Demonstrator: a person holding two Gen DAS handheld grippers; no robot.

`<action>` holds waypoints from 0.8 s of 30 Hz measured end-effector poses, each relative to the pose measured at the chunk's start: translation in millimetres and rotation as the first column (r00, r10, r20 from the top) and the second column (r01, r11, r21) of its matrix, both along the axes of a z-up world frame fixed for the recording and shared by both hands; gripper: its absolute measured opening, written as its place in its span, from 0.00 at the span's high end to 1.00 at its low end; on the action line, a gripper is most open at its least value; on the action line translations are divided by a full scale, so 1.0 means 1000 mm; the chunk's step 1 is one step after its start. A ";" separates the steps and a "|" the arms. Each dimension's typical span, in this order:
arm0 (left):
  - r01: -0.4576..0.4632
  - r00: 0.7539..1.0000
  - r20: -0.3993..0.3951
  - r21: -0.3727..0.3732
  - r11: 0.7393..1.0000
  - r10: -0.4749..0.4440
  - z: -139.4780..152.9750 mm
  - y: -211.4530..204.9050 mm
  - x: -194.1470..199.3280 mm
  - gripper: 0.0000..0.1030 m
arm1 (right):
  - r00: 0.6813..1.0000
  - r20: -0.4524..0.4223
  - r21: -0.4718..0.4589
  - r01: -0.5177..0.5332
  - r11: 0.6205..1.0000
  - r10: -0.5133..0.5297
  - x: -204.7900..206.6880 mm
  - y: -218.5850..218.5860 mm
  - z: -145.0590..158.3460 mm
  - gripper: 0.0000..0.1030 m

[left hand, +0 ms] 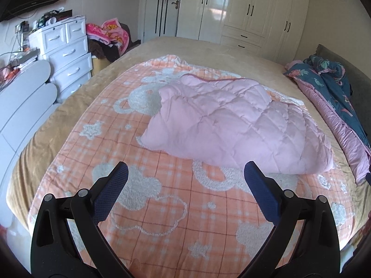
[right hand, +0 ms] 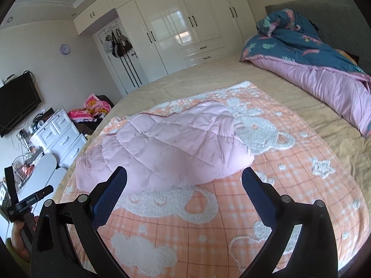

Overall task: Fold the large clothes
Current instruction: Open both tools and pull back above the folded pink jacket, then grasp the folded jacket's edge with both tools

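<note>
bedroom daylight falls on a wide bed (left hand: 69, 102) laid with an orange check blanket (left hand: 167, 208). left gripper (left hand: 185, 173) hangs over the blanket's near part with its jaws spread wide and nothing between them; right gripper (right hand: 184, 178) is the same, jaws apart and empty, its fingers framing the near edge of the coat. the pink quilted coat (left hand: 231, 125) lies in a puffy heap mid-blanket, already doubled over itself by the look of it, well clear of the blue floral quilt (left hand: 329, 85) at the headboard side. beyond stand white drawers (left hand: 67, 53) and a white wardrobe (right hand: 176, 25).

the step in hand looks like reaching in for the next fold, or squaring up the bundle. to do it well, each gripper should take one near corner or hem, low, pinching only the coat layers and not the blanket under them. the padding is thick and springy, so bite deep, lift both sides together, carry the edge across level, then press the fold down so it does not puff open.
</note>
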State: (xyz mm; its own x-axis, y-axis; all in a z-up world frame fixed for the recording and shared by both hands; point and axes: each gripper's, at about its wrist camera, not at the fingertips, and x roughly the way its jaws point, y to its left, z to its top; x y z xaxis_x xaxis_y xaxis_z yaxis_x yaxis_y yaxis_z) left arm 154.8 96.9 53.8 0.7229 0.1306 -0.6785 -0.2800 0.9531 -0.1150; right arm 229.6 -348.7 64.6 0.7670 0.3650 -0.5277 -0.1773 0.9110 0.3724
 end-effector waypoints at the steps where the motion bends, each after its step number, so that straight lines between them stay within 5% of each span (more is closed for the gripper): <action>1: 0.000 1.000 -0.005 0.000 1.000 0.000 -0.002 0.000 0.000 0.09 | 1.000 -0.004 0.000 0.003 1.000 -0.003 0.000 0.000 -0.002 0.04; 16: -0.024 0.998 -0.067 -0.028 0.999 0.022 -0.030 0.006 0.016 0.09 | 0.992 -0.114 0.024 0.050 0.998 -0.047 0.027 -0.001 -0.041 0.04; 24: -0.045 0.993 -0.113 -0.121 0.992 0.032 -0.054 0.019 0.038 0.09 | 0.973 -0.214 0.039 0.093 0.995 -0.082 0.054 0.000 -0.071 0.04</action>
State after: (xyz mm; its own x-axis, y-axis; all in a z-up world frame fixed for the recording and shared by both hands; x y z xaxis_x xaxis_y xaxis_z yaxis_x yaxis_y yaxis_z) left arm 192.4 115.6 -0.1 0.6388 0.0669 -0.7665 -0.3336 0.9218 -0.1976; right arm 283.8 -348.2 -6.0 0.6700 0.3305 -0.6647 -0.0103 0.8995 0.4369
